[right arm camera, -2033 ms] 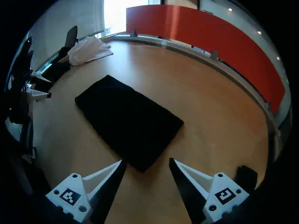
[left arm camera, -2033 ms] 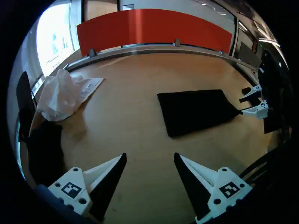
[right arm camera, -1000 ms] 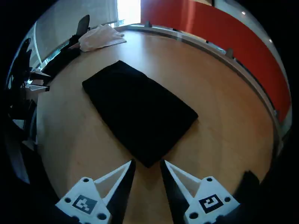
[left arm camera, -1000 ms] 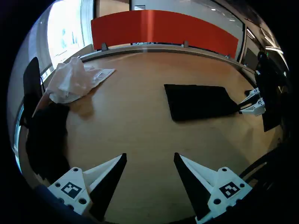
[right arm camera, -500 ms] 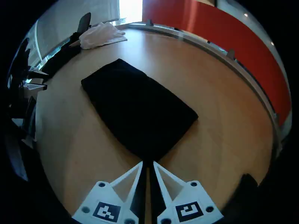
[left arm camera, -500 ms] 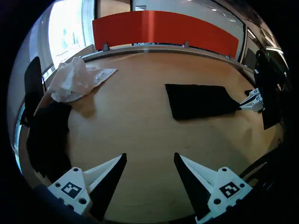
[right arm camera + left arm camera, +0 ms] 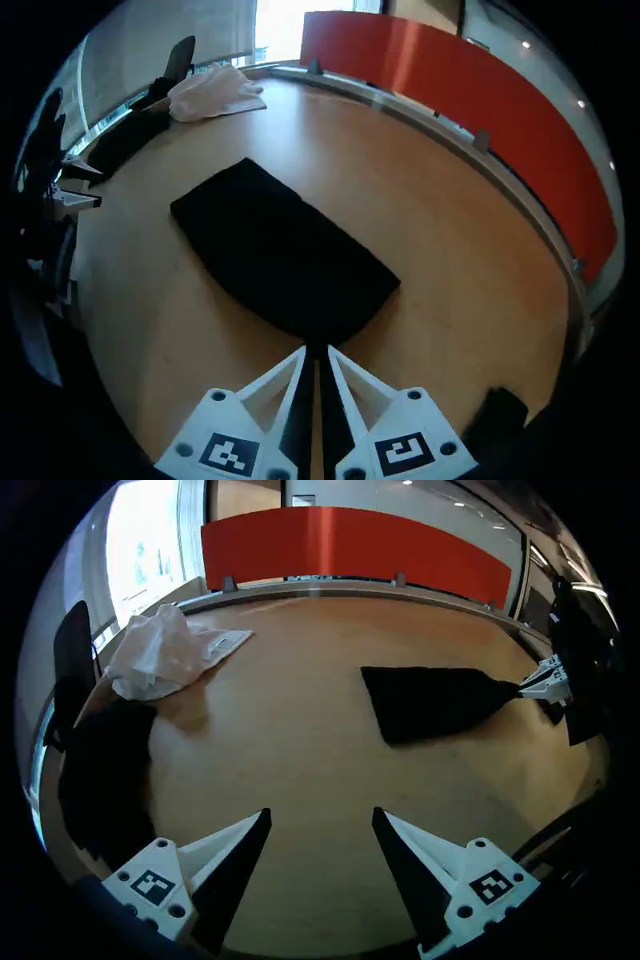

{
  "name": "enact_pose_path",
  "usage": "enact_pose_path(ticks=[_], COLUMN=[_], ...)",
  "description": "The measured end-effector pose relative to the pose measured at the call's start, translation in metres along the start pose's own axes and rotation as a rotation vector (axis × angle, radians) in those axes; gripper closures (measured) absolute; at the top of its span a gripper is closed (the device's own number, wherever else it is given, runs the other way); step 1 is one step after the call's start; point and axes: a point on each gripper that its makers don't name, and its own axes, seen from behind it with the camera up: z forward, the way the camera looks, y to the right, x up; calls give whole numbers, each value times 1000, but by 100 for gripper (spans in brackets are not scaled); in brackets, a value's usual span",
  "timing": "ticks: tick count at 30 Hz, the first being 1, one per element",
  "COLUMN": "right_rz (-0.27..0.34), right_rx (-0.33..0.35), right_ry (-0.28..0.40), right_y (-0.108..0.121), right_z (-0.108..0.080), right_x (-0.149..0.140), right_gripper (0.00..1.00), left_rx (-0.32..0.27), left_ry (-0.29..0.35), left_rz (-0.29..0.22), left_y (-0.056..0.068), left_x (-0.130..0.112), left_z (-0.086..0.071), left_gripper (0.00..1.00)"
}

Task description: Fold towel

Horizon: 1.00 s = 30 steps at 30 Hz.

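1. Left gripper (image 7: 320, 810): nearest item in the left gripper view. The two white-and-black fingers are spread wide with nothing between them, poised over bare wood of the table (image 7: 304, 744). In the right gripper view it appears small at the far left edge.
2. Right gripper (image 7: 318, 350): nearest item in the right gripper view. Its fingers are pinched together on the near corner of the towel (image 7: 280, 248). In the left gripper view it appears at the right edge.
3. Towel: black, mid-distance on the table, right of centre in the left gripper view. The gripped corner is drawn out to a point at the fingertips and the rest lies flat.
4. Dark bundle (image 7: 104, 776): near left, at the table's left edge.
5. White cloth (image 7: 156, 652): crumpled, far left on the table, resting partly on a sheet of paper (image 7: 228, 642).
6. Chair (image 7: 72, 668): black, just beyond the left edge.
7. Red panel (image 7: 352, 548): upright along the table's far edge.
8. Window (image 7: 144, 552): bright, far left.
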Motion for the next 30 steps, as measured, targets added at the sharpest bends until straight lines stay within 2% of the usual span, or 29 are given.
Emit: enact_pose_path(ticks=[5,11,20,30], right_rz=[-16,-39,-111,-214], right_rx=[-9,-4,23,91], right_ry=[11,24,96,164], right_y=[5,3,-14,-46], right_z=[-13,-16,-14,-4], right_x=[6,18,73,138], right_gripper=[97,97,97,97], left_rx=[0,3,13,28], left_ry=[2,3,4,12], left_rz=[-7,-12,-26,-62], left_y=[0,-1,-3,-6], left_x=[0,-2,-6,-9], left_z=[-2,-6,-15,-27], left_gripper=[6,6,6,6])
